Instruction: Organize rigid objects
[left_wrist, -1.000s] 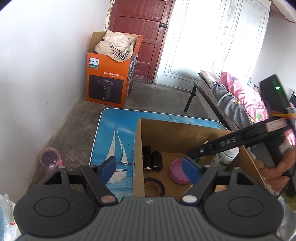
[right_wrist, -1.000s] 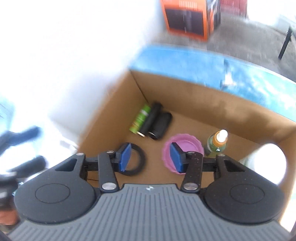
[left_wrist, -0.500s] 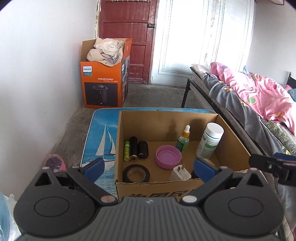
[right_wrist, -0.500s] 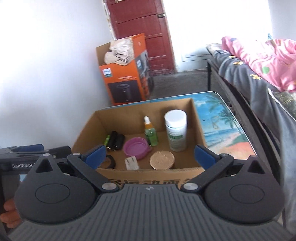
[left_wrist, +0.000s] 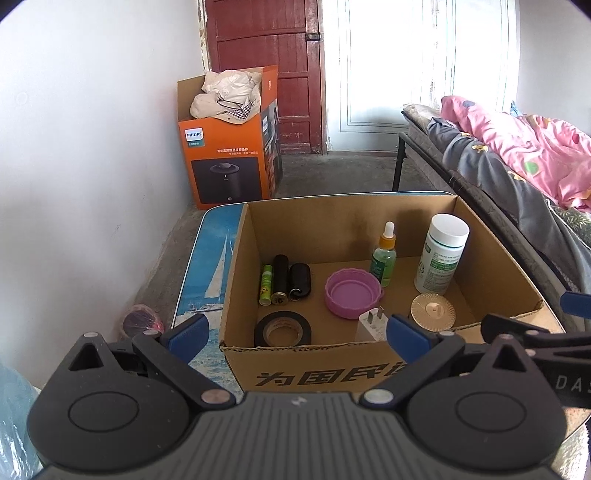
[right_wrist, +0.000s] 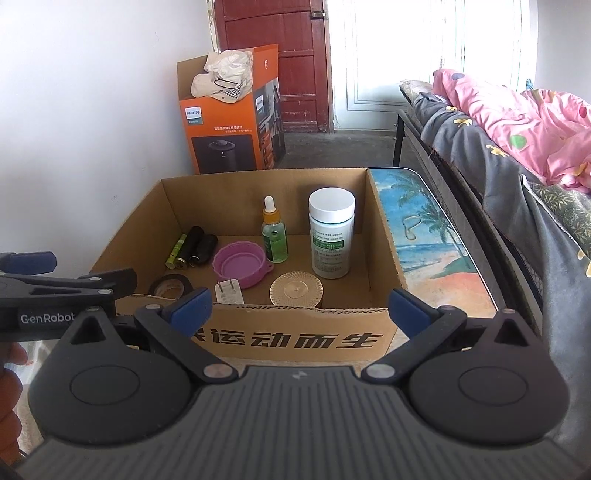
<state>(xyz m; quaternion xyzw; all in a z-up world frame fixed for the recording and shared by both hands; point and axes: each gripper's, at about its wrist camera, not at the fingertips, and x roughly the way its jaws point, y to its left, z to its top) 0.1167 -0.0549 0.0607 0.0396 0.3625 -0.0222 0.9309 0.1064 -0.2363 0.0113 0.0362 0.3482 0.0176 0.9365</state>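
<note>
Left claw (left_wrist: 297, 336): spread wide, empty, just short of the cardboard box's (left_wrist: 236, 266) near wall.
Left view, contents: tape roll (left_wrist: 282, 328) nearest, at the near-left corner; batteries (left_wrist: 280, 278) behind it, long axes pointing away.
Right claw (right_wrist: 301, 310): spread wide, empty, before the same wall.
Right view, nearer things: gold lid (right_wrist: 295, 290) straight ahead; white bottle (right_wrist: 330, 232) upright behind it.

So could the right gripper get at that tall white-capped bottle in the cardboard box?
Probably yes. The right gripper is open and empty, the cardboard box has no lid, and the white-capped bottle stands upright with free space above. Only the box's near wall lies between, so it would reach over.
</note>
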